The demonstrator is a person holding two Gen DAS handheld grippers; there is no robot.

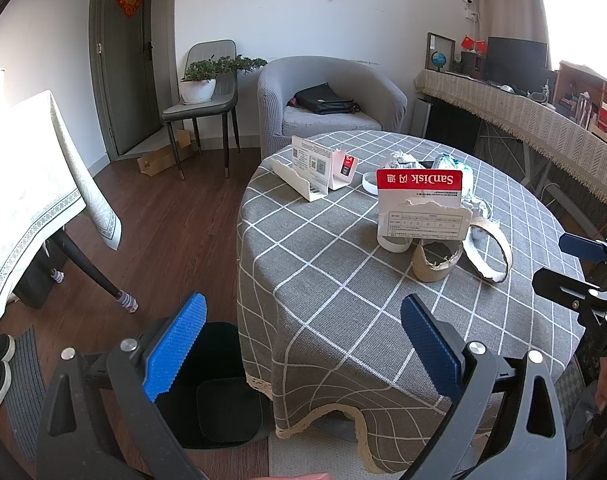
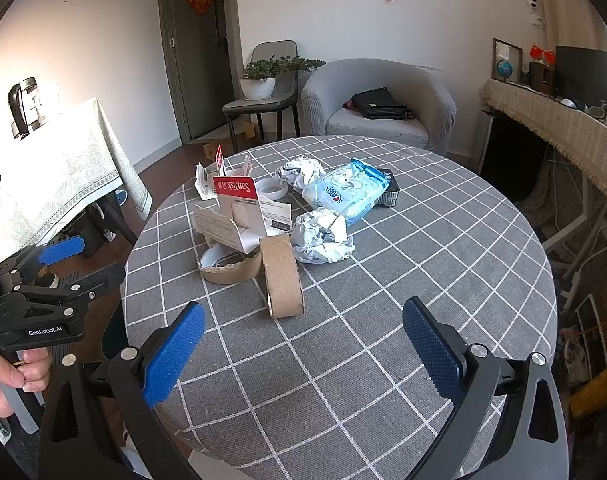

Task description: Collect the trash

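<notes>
Brown cardboard tape ring (image 2: pixel 282 276) stands on edge on our grey checked desk (image 2: pixel 443 272), nearest the right tongs (image 2: pixel 303 352). Both tongs gape empty (left tongs (image 1: pixel 303 344) near the black bin (image 1: pixel 219 392)); we should straddle the ring's flat sides.

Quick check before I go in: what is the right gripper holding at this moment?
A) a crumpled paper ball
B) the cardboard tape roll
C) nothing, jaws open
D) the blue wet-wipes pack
C: the right gripper hangs open above bare tablecloth, with the cardboard tape roll standing on edge beyond its fingertips, untouched.
</notes>
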